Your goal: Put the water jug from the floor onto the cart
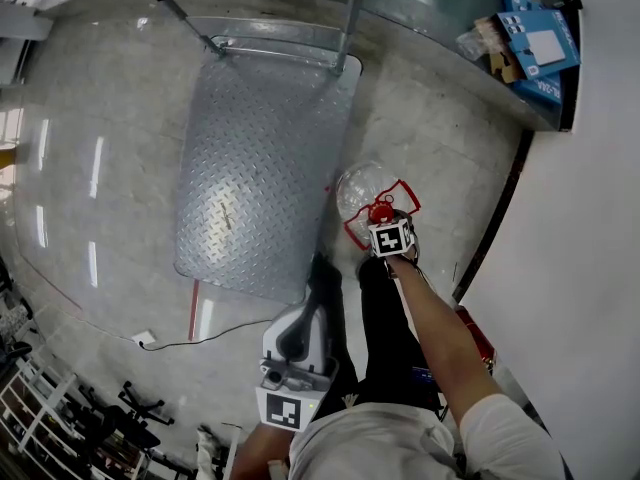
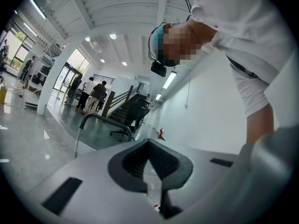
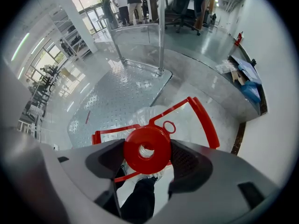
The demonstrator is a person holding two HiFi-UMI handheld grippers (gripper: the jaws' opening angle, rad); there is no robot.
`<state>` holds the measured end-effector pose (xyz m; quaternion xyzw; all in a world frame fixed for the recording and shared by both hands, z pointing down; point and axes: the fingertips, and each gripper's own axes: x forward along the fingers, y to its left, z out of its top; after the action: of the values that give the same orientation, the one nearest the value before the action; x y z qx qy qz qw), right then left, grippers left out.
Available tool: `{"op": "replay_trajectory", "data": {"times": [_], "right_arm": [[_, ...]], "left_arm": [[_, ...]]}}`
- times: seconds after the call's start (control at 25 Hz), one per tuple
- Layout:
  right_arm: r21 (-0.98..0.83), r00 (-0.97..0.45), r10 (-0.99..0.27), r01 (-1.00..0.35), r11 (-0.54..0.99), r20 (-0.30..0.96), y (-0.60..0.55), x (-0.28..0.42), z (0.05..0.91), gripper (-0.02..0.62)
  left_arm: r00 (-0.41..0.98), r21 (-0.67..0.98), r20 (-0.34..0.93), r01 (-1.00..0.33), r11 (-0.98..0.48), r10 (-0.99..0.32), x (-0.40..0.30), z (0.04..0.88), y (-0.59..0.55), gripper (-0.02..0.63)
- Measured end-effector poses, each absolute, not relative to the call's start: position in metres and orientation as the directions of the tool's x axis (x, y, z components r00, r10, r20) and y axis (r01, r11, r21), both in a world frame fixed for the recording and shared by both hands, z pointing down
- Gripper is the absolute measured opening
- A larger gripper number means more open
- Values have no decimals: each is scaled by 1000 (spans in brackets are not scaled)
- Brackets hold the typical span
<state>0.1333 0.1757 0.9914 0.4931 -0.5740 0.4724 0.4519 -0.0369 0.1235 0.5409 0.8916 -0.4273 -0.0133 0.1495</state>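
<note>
A clear water jug [image 1: 362,190] with a red cap [image 3: 146,149] and a red carrying frame [image 3: 205,120] stands on the floor just right of the cart [image 1: 260,168], a low diamond-plate steel platform. My right gripper [image 1: 386,220] points straight down over the jug's neck. Its jaws stand wide, with the cap between the pads [image 3: 189,164] and its edges close to them; I see no squeeze. My left gripper [image 1: 322,266] hangs level near my legs, off the cart's near corner, and its jaws meet at the tips [image 2: 149,143] with nothing between them.
The cart's push-handle posts [image 1: 350,18] rise at its far end. A raised ledge with blue boxes [image 1: 535,43] runs behind the jug, and a white wall [image 1: 590,268] closes the right side. A cable [image 1: 200,340] lies on the floor near the cart's front. People stand far off [image 2: 96,94].
</note>
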Motion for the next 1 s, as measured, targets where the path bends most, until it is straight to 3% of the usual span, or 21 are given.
{"op": "replay_trajectory", "data": {"times": [0.48, 1.0], "right_arm": [[-103, -130, -137, -977, 184, 982, 173, 107, 864, 299], [-99, -174, -160, -913, 395, 972, 133, 28, 742, 299]], "left_arm": [[586, 266, 6, -782, -563, -811, -89, 479, 122, 3], [604, 208, -104, -764, -611, -790, -149, 417, 109, 3]]}}
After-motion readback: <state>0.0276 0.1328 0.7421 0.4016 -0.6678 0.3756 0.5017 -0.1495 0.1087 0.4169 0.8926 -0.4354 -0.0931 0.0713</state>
